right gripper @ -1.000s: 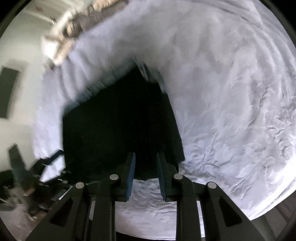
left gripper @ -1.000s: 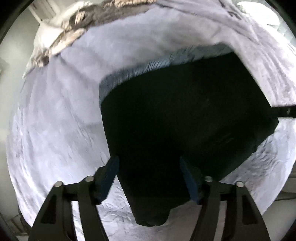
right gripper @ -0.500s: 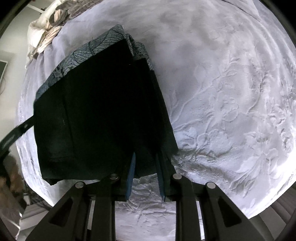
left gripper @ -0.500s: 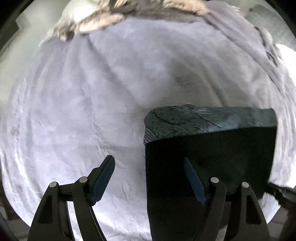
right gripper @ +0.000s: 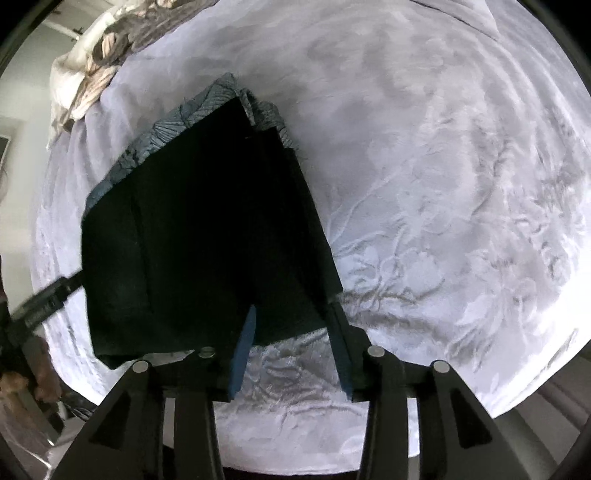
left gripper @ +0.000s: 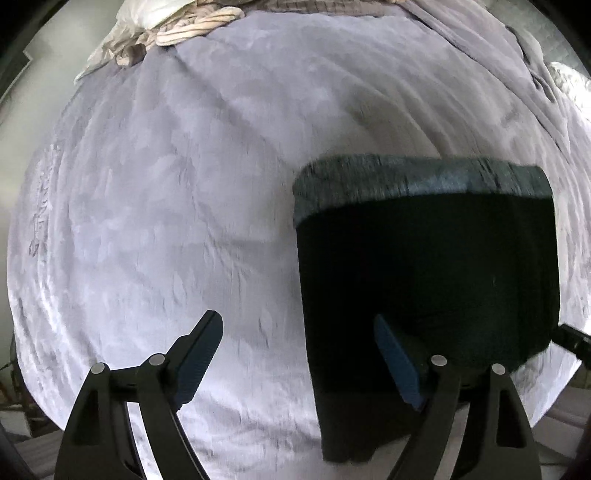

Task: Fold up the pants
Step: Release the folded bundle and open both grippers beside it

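Note:
The dark folded pants (left gripper: pixel 424 266) lie flat on the pale bedspread (left gripper: pixel 184 203), with a blue-grey patterned band along their far edge. My left gripper (left gripper: pixel 295 354) is open and empty; its right finger overlaps the pants' near left edge. In the right wrist view the pants (right gripper: pixel 207 229) lie left of centre. My right gripper (right gripper: pixel 291 332) is partly open over the pants' near right corner, with the cloth edge between the fingers but not clamped.
Rumpled beige and white bedding (left gripper: pixel 177 29) is piled at the bed's far edge and also shows in the right wrist view (right gripper: pixel 92 62). The left gripper's tip (right gripper: pixel 48 295) shows at the right view's left side. The embossed bedspread (right gripper: pixel 443 221) stretches to the right.
My right gripper has opened from a narrow grip and let go of the pants' corner. My left gripper stays open and has shifted left off the pants, which now lie flat.

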Demonstrator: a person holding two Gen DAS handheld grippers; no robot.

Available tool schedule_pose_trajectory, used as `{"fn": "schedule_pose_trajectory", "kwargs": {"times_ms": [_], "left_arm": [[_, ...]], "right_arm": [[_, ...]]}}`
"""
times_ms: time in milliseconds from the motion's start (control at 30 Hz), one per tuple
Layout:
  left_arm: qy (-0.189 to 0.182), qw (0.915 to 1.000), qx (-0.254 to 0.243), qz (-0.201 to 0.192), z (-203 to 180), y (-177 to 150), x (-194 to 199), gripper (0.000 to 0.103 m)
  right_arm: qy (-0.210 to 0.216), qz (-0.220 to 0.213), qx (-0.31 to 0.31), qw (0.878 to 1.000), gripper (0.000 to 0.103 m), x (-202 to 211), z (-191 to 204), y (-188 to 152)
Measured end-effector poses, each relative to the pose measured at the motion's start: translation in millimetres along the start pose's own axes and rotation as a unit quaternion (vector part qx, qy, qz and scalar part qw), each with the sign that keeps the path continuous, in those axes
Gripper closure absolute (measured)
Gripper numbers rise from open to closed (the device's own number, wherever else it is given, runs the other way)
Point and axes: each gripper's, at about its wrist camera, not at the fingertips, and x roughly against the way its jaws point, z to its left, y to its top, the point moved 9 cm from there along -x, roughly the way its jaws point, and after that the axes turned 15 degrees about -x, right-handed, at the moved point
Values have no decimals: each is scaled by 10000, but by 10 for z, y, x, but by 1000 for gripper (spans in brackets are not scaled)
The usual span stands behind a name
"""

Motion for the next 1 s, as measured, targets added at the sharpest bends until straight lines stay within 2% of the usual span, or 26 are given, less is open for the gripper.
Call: {"fn": "schedule_pose_trajectory", "kwargs": {"times_ms": [333, 633, 667, 700, 900, 967, 1000], "left_arm": [[-58, 9999, -116, 114, -127, -183, 131, 18], [-101, 9997, -226, 92, -231, -220, 150, 17], [-107, 9996, -231, 103, -230, -221, 145, 14], [-120, 9996, -238, 120, -237, -228, 136, 0], [-149, 9996, -222, 111, -253, -232, 126, 0], [-146, 9996, -223, 133, -269, -228, 121, 0], [-153, 9995, -222, 141, -275, -223, 116, 0]], "right_arm": [[182, -45, 73, 9998, 40, 179, 147, -167], [281, -73, 149, 9995, 35, 206, 260, -193], [288, -77, 146, 9994, 35, 206, 254, -203], [294, -72, 141, 9994, 34, 198, 257, -200], [337, -29, 159, 9993, 32, 172, 262, -210], [348, -6, 169, 9993, 31, 161, 260, -214], [358, 1, 182, 9992, 26, 160, 263, -212]]}}
